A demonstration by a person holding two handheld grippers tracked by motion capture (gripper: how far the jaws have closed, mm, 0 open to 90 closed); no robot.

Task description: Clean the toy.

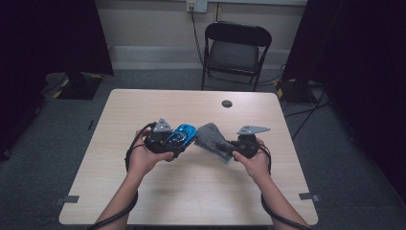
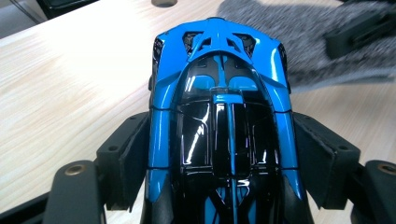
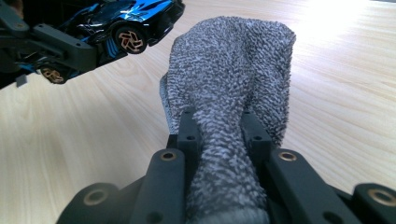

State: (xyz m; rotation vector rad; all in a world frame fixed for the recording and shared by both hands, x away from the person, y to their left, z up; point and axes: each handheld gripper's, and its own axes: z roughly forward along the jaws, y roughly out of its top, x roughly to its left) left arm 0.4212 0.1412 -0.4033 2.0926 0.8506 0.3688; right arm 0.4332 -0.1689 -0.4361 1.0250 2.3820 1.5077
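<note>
Wooden table (image 1: pixel 201 191) under both hands. Grey terry cloth (image 3: pixel 233 70) bunched, long axis along right gripper (image 3: pixel 219 130), jaws pinched tight on it, free end fanning toward toy car. Blue-black toy sports car (image 2: pixel 222 116) held above table, clamped by sides in left gripper (image 2: pixel 219 149), long axis along jaws, one end pointing at cloth, near it.

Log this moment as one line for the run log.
left tool: shut on blue toy car | right tool: shut on grey cloth | car and cloth: held above table, close, apart
</note>
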